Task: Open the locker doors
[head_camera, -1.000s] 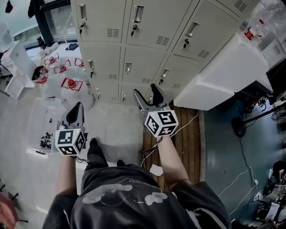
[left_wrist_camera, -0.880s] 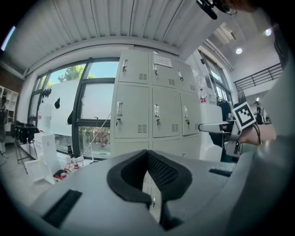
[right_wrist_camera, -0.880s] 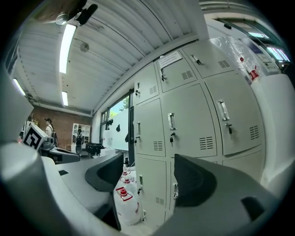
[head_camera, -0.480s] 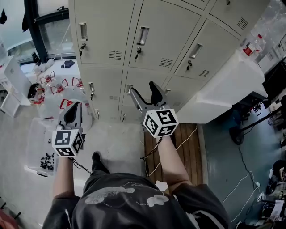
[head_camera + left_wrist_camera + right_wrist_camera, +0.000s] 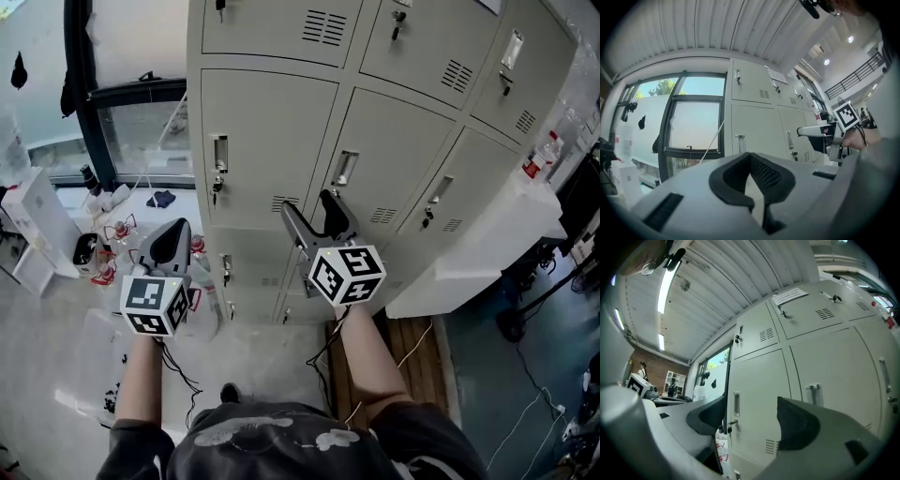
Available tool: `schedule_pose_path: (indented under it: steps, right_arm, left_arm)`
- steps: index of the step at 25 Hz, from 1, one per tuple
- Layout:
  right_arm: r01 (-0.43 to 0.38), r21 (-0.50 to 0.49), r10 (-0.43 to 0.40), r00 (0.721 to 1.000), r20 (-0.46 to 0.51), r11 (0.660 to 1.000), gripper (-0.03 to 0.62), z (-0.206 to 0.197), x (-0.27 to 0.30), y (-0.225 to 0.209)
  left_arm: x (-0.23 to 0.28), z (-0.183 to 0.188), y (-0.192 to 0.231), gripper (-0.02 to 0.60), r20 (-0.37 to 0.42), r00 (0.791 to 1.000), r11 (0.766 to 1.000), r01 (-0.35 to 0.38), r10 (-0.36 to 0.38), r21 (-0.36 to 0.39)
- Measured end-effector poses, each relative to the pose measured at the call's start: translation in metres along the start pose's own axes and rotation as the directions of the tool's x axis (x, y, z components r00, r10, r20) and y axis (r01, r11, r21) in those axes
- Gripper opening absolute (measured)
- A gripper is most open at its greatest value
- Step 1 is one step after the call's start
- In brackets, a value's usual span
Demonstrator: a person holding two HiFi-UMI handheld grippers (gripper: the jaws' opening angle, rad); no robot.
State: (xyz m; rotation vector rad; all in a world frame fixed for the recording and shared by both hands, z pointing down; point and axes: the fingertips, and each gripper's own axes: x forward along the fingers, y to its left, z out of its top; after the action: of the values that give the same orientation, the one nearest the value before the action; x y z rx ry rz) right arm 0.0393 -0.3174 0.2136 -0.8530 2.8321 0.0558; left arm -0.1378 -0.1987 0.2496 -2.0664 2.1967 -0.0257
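Locker doors (image 5: 267,150) in the pale painted sheet-steel bank are all shut. The landmark is the recessed handle (image 5: 218,153) on the middle-row left door.

- Right gripper (image 5: 307,202): to the right of the handle and short of the door face, jaws wide apart, holding nothing. Its own view frames the handle (image 5: 736,404) between the jaws.
- Left gripper (image 5: 172,234): below and left of the handle, jaws closed together, holding nothing.

Recommended: bring one jaw into the handle recess and hook its edge. Pull straight outward. Avoid the key (image 5: 216,187) hanging just below the handle.

Doors are flat and smooth, with louvred vent slots (image 5: 283,202). Handles are narrow, upright, bright metal.
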Motion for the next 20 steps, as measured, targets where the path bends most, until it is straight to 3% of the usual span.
schedule_pose_path:
  steps: [9, 20]
  right_arm:
    - [-0.045, -0.039, 0.051, 0.988, 0.149, 0.998, 0.33, 0.088, 0.089, 0.038]
    - [-0.082, -0.152, 0.126, 0.945, 0.301, 0.985, 0.33, 0.182, 0.16, 0.074]
  left_arm:
    - [0.042, 0.053, 0.081, 0.008, 0.085, 0.996, 1.0, -0.026, 0.026, 0.0]
    - [0.102, 0.127, 0.132, 0.008, 0.197, 0.98, 0.997, -0.019, 0.005, 0.069]
